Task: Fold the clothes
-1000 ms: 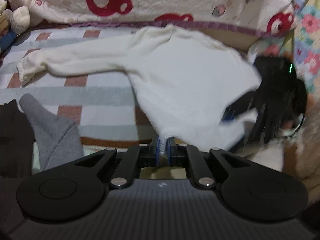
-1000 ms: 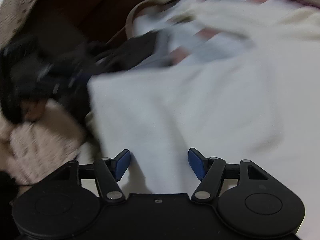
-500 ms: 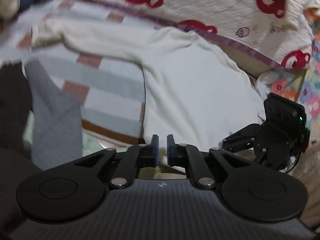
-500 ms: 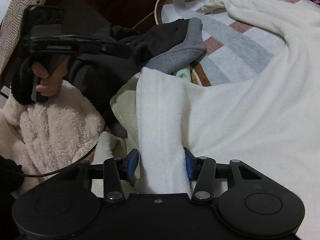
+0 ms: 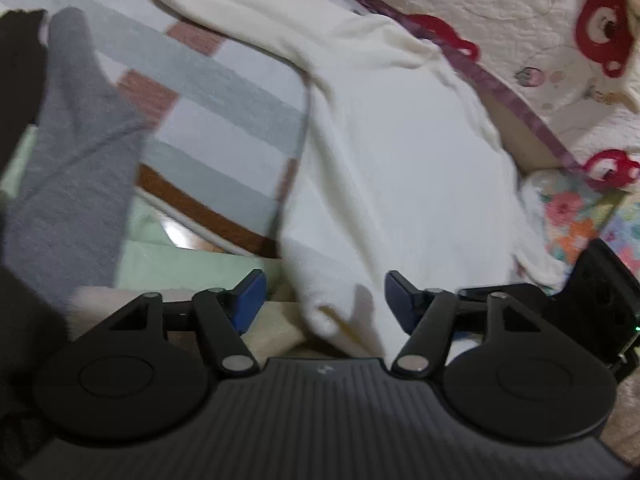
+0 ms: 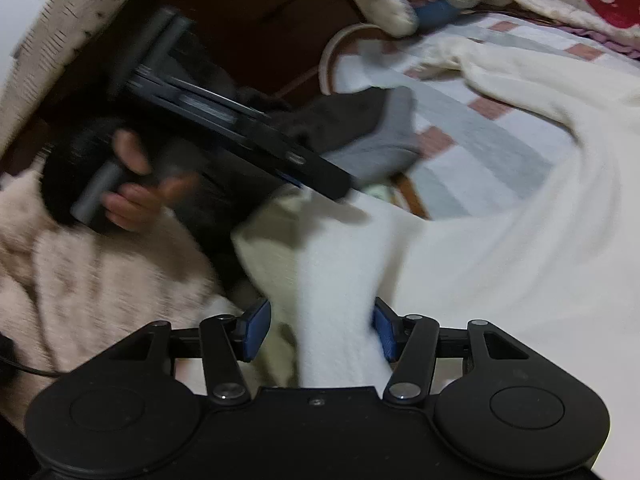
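Between the spread fingers of the left tongs (image 5: 325, 298) lies the near hem corner of the cream sweater (image 5: 400, 168); half a second ago these tongs were pressed together on that hem, and now they stand wide apart with the cloth loose between them, so the left grip has been let go. The right tongs (image 6: 320, 326) are also parted, their blue pads either side of a thick fold of the hem. The left pad stands clear of the cloth and the right one just meets it, so this reads as straddling rather than a firm pinch, much as it did half a second ago.

Outward from both, the sweater lies spread on the striped blanket (image 5: 224, 92) of the bed, body flat, one long sleeve (image 5: 224, 4) reaching away toward the far left. No fold across the body shows. A grey garment (image 5: 68, 152) and a darker one lie just beside it on the left, and the bear-print quilt (image 5: 560, 40) runs along the far edge. In the right wrist view the person's hand (image 6: 132, 184) holds the left tool above the hem, blurred with motion.

My judgement: the hem has just been pulled straight and released, leaving the sweater laid out. It would suit either a garment being flattened for folding or one being re-gripped partway.
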`<act>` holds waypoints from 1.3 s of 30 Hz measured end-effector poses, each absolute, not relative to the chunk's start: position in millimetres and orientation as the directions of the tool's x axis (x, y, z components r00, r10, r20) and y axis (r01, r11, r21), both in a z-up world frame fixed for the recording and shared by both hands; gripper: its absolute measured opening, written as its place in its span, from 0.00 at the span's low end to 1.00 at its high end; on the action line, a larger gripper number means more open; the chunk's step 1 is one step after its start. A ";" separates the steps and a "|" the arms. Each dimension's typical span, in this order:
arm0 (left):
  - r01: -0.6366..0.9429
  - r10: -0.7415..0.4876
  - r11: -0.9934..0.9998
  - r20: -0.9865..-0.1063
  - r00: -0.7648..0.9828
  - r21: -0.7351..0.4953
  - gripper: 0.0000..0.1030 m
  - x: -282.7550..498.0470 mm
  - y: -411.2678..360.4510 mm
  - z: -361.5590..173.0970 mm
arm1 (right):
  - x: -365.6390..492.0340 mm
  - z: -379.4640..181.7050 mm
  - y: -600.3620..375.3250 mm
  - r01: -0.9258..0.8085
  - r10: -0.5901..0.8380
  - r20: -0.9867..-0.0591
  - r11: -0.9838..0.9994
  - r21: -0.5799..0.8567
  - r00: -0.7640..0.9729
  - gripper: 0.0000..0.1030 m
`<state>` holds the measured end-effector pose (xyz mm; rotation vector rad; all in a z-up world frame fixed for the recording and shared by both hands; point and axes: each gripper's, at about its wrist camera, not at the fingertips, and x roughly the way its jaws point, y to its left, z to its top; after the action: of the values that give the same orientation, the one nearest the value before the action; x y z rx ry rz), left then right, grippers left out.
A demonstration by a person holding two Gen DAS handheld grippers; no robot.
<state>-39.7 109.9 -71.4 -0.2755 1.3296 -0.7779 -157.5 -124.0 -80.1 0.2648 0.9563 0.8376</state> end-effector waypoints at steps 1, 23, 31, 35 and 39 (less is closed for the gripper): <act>0.357 -0.660 0.710 -0.750 0.037 -0.607 0.08 -41.4 108.9 -69.2 | -156.8 -77.3 -122.8 -0.524 0.728 -0.617 0.666 0.532 0.299 0.58; 0.464 -0.604 0.727 -0.793 0.082 -0.506 0.07 -78.7 137.2 -37.7 | -131.5 -95.7 -134.9 -0.358 0.800 -0.595 0.578 0.733 0.073 0.05; 0.404 -0.569 0.759 -0.822 0.031 -0.510 0.09 -62.9 131.0 -52.9 | -120.4 -68.5 -147.7 -0.453 0.757 -0.640 0.619 0.642 0.128 0.41; 0.423 -0.558 0.763 -0.829 0.050 -0.488 0.09 -71.5 123.1 -43.6 | -88.6 -71.8 -181.5 -0.392 0.604 -0.721 0.788 0.475 0.341 0.55; 0.467 -0.539 0.761 -0.840 0.071 -0.449 0.08 -76.9 114.7 -38.3 | -53.3 -81.5 -215.9 -0.264 0.390 -0.758 0.920 0.291 0.523 0.55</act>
<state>-76.9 114.7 -38.3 -0.0667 1.2951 -0.7573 -53.3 -215.9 -81.5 0.1467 0.9425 0.3930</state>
